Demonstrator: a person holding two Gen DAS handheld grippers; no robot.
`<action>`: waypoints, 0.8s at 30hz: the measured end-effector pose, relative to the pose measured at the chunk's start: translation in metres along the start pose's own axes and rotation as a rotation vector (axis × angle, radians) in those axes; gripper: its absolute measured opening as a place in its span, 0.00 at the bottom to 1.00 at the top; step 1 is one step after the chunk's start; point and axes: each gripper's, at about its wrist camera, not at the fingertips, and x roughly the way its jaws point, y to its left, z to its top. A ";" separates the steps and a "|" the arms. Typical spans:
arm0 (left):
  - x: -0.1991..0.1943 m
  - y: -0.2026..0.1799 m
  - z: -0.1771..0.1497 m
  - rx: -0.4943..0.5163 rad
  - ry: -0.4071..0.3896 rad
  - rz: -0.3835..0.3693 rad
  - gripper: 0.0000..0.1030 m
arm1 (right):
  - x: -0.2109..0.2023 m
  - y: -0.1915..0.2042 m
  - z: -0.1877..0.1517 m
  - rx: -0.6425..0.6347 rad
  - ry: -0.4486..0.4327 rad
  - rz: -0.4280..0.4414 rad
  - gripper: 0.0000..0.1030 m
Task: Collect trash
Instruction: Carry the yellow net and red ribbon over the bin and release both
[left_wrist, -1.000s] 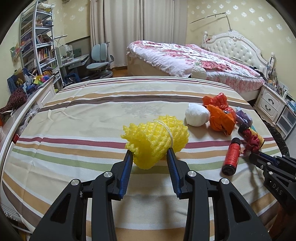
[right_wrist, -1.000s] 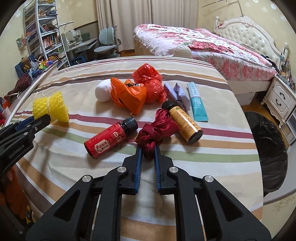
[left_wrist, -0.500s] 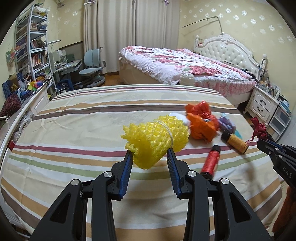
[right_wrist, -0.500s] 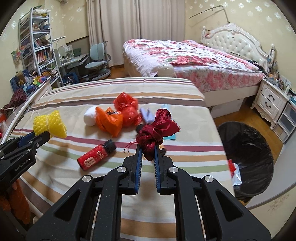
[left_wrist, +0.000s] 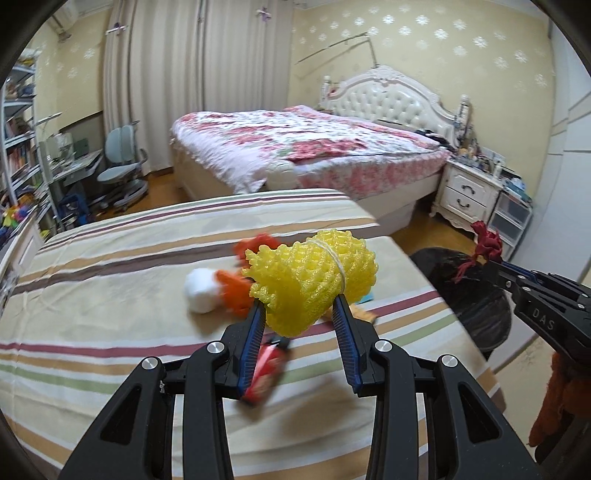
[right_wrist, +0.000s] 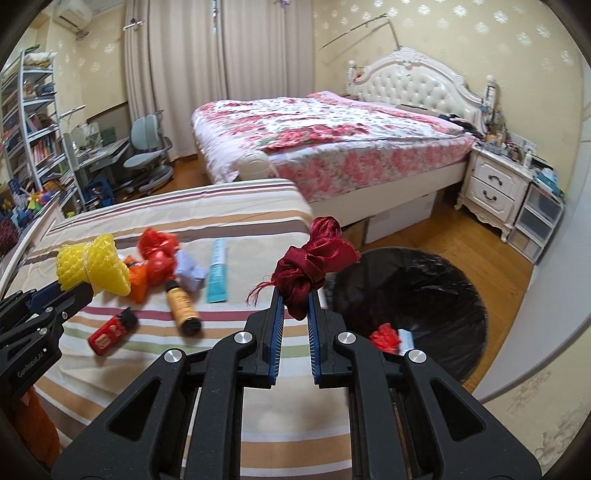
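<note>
My left gripper (left_wrist: 299, 306) is shut on a yellow foam net (left_wrist: 314, 280), held in the air above the striped bed (left_wrist: 110, 295). The same yellow foam net (right_wrist: 92, 267) shows at the left of the right wrist view. My right gripper (right_wrist: 295, 299) is shut on a knotted dark red ribbon (right_wrist: 314, 258), lifted near the bed's right edge, beside a black-lined trash bin (right_wrist: 424, 295) on the floor. In the left wrist view the dark red ribbon (left_wrist: 484, 243) hangs over the bin (left_wrist: 469, 295). Some red and white scraps lie in the bin.
On the striped bed lie a red bottle (right_wrist: 110, 332), an amber bottle (right_wrist: 183, 304), a teal tube (right_wrist: 218, 271), orange and red bags (right_wrist: 155, 258), a lilac wad (right_wrist: 190, 273) and a white ball (left_wrist: 201, 291). A floral bed (right_wrist: 332, 140), nightstand (right_wrist: 495, 188), desk chair and shelves stand beyond.
Both grippers have risen and swung right with their loads, towards the bin. The ribbon has left the bedspread and now hangs next to the bin; the foam net stays gripped.
</note>
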 end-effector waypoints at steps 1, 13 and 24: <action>0.003 -0.009 0.002 0.011 0.001 -0.015 0.37 | 0.001 -0.007 0.000 0.008 -0.002 -0.011 0.12; 0.057 -0.098 0.023 0.099 0.040 -0.120 0.37 | 0.023 -0.075 -0.002 0.080 0.006 -0.081 0.12; 0.101 -0.143 0.033 0.149 0.069 -0.132 0.37 | 0.052 -0.114 -0.007 0.130 0.044 -0.107 0.12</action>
